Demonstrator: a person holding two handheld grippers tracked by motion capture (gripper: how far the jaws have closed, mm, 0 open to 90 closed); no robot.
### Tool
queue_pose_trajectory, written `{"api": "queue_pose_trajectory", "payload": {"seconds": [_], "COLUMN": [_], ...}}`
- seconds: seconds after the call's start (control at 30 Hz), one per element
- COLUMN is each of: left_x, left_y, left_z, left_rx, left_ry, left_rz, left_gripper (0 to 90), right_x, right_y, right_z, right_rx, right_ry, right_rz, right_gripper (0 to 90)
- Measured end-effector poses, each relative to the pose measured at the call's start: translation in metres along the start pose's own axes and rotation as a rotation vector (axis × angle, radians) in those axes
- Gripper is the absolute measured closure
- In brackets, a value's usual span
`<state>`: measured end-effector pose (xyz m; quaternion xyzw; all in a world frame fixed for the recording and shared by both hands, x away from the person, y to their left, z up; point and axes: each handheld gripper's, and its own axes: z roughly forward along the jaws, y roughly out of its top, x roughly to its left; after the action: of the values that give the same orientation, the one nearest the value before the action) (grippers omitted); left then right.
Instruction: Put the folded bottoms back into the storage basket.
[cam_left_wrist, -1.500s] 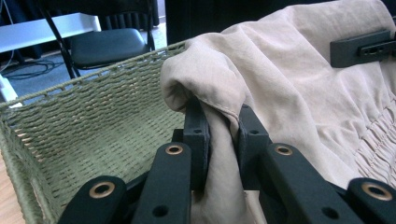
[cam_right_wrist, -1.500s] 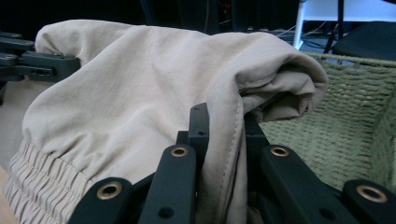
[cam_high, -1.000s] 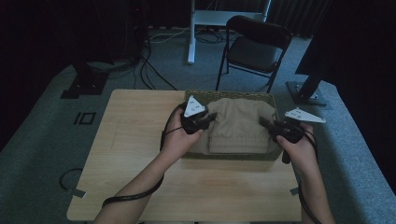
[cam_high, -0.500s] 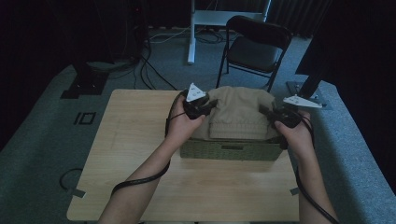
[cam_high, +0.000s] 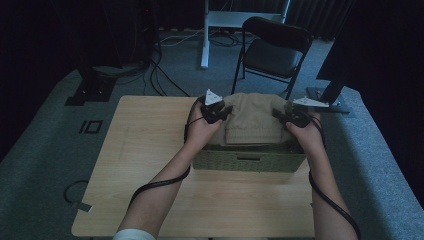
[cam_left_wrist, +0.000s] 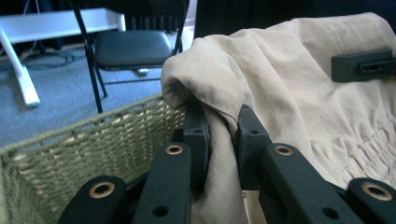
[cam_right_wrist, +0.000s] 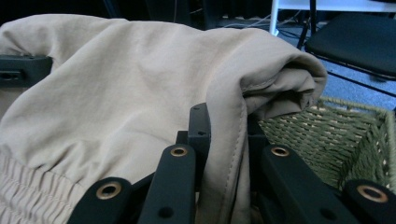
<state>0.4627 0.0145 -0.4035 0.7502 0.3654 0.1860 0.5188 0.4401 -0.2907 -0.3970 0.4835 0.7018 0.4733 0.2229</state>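
Observation:
A folded beige garment (cam_high: 252, 117) with an elastic band hangs over a green woven basket (cam_high: 248, 160) on the wooden table (cam_high: 150, 150). My left gripper (cam_high: 225, 111) is shut on the garment's left edge. In the left gripper view the cloth (cam_left_wrist: 289, 93) is pinched between the left gripper (cam_left_wrist: 219, 126) jaws above the basket's wall (cam_left_wrist: 93, 144). My right gripper (cam_high: 281, 114) is shut on the right edge. In the right gripper view a seamed fold of the garment (cam_right_wrist: 116, 93) sits between the right gripper (cam_right_wrist: 224, 126) jaws, with the basket's inside (cam_right_wrist: 336, 140) below.
A black folding chair (cam_high: 272, 50) stands just beyond the table's far edge, with a white table leg (cam_high: 205, 35) behind it. Cables lie on the grey carpet at the left (cam_high: 150, 75). Bare tabletop stretches left of the basket and in front of it.
Both grippers have carried the garment away from the person, toward the basket's far side. The basket's front wall, covered a second ago, now shows.

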Motion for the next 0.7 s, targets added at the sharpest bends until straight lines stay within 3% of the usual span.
{"api": "queue_pose_trajectory", "payload": {"seconds": [0.17,0.23,0.53,0.7], "left_x": [0.002,0.004,0.013,0.018], "left_y": [-0.007,-0.011,-0.032,-0.045], "left_z": [0.013,0.018,0.042,0.055], "left_rx": [0.028,0.046,0.132,0.200], "left_ry": [0.013,0.017,0.057,0.052], "left_rz": [0.007,-0.007,-0.004,-0.030], "left_gripper": [79.5,79.5,79.5,79.1], "right_x": [-0.011,-0.013,-0.018,-0.022], "right_y": [-0.011,-0.015,-0.033,-0.042], "right_z": [0.018,0.025,0.054,0.067], "right_rx": [0.001,0.013,0.104,0.152], "right_ry": [-0.015,-0.025,-0.043,-0.059], "right_rz": [-0.009,-0.015,-0.017,0.004], "right_gripper": [80.1,80.0,80.0,79.8]}}
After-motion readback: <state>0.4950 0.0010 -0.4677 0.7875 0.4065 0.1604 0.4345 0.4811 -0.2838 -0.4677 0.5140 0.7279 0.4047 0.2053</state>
